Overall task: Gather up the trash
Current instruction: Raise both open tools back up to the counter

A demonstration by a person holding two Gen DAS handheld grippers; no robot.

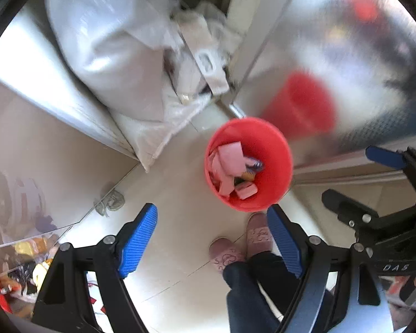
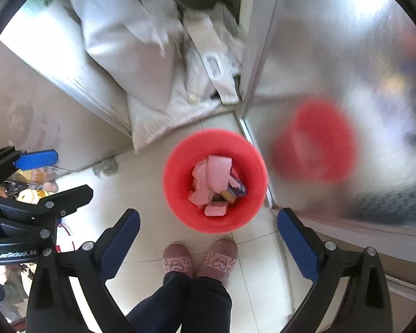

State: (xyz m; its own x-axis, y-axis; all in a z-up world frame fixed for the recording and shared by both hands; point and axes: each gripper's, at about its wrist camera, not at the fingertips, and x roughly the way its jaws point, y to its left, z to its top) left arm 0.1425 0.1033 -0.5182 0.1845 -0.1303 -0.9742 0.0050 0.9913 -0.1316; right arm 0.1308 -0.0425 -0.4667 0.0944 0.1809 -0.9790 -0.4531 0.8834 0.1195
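Round red plastic bin [image 2: 216, 180] on glossy tile, holding pink paper scraps [image 2: 213, 177]; brushed-metal panel [image 2: 346, 55] beside it. Left gripper [image 1: 213, 238] and right gripper [image 2: 208, 238] both spread wide, empty.

The left gripper's black body [image 2: 14, 252] carries the white words "GenRobot.AI", seen from the right wrist. The right gripper's body [image 1: 396, 266] shows only the letters "DAS".
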